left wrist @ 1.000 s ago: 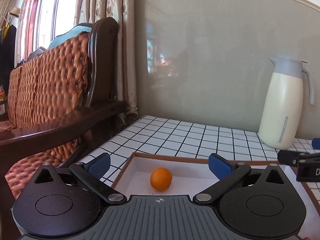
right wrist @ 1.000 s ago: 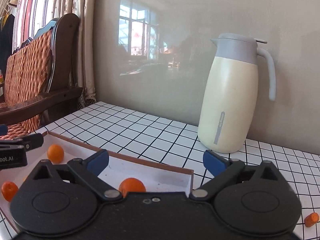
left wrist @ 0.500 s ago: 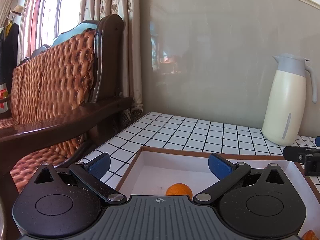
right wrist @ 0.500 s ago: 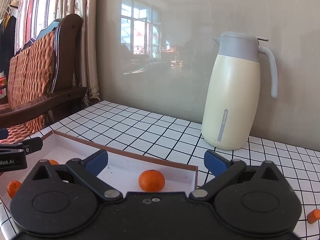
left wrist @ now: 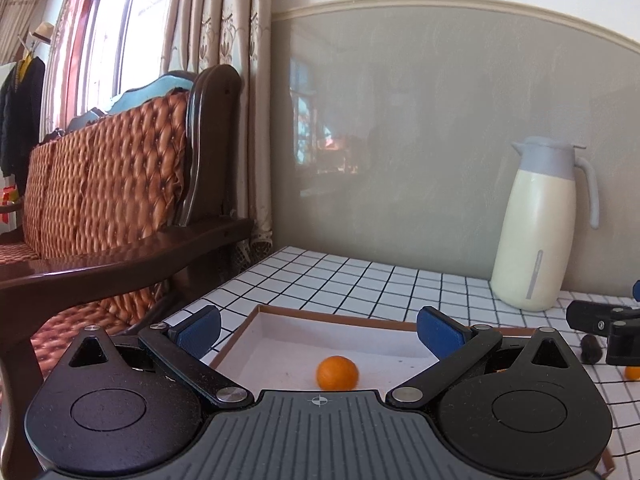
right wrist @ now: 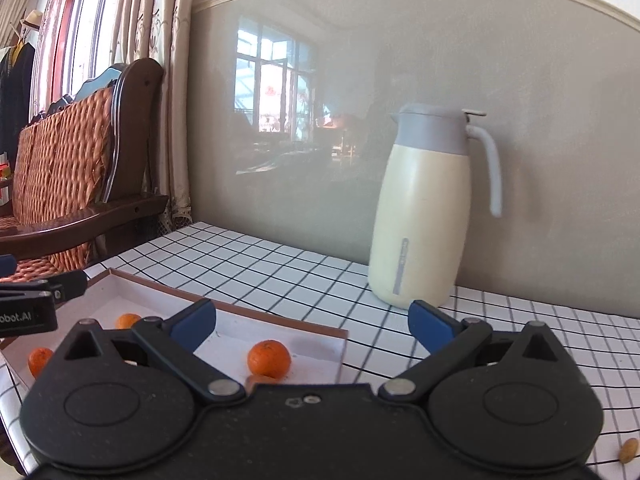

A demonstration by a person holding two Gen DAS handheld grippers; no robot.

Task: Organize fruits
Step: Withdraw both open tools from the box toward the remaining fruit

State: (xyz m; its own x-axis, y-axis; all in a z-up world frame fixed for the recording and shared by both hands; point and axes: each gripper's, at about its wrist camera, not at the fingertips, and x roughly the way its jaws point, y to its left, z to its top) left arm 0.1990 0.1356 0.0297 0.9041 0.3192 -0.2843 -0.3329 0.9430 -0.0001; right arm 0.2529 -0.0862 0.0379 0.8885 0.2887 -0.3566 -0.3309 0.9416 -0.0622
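Note:
A shallow white box with a brown rim [left wrist: 332, 317] [right wrist: 280, 322] lies on the tiled table. In the left wrist view one small orange [left wrist: 337, 373] rests inside it, just ahead of my open left gripper [left wrist: 319, 327], whose blue pads hold nothing. Another orange [left wrist: 632, 373] lies on the tiles at the right edge. In the right wrist view three oranges sit in the box: one near the right wall [right wrist: 268, 358], two at the left [right wrist: 127, 320] [right wrist: 39, 360]. My right gripper [right wrist: 312, 322] is open and empty above the box's right end.
A cream thermos jug with a grey lid [left wrist: 538, 226] [right wrist: 428, 208] stands at the back by the grey wall. A wooden sofa with a quilted orange back [left wrist: 112, 176] borders the table's left side. A small tan piece [right wrist: 628, 450] lies on the tiles at the far right.
Both grippers have drawn back and risen, so the box and its oranges show more fully. The right gripper has shifted right, past the box's right wall. Both stay open.

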